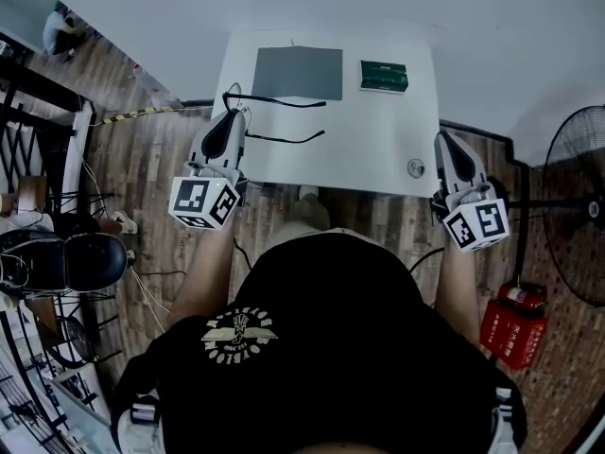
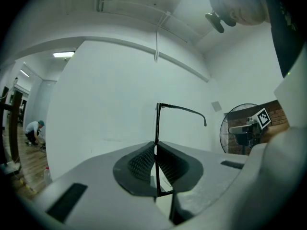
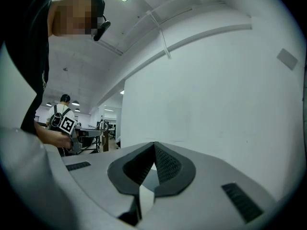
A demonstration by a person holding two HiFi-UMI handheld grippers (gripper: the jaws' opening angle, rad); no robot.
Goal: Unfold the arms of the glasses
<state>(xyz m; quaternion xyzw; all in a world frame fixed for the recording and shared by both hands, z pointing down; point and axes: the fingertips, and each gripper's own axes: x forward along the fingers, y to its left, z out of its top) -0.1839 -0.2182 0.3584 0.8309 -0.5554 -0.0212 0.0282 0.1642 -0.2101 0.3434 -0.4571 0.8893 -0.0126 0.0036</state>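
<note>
Black glasses [image 1: 284,102] hang over the left part of the white table [image 1: 378,149], and both thin arms stretch out to the right. My left gripper [image 1: 236,112] is shut on the front of the frame. In the left gripper view the thin frame [image 2: 157,128] stands upright between the closed pads of the left gripper [image 2: 155,145], and one arm [image 2: 184,109] reaches right above them. My right gripper [image 1: 444,138] hovers at the table's right front corner, apart from the glasses. In the right gripper view that right gripper [image 3: 154,145] is shut with nothing between its pads.
A grey mat [image 1: 298,72] and a green box [image 1: 384,76] lie at the back of the table. A small round object [image 1: 416,167] sits near the front right edge. A floor fan [image 1: 577,216] and red canisters [image 1: 515,322] stand to the right, a dark chair [image 1: 66,261] to the left.
</note>
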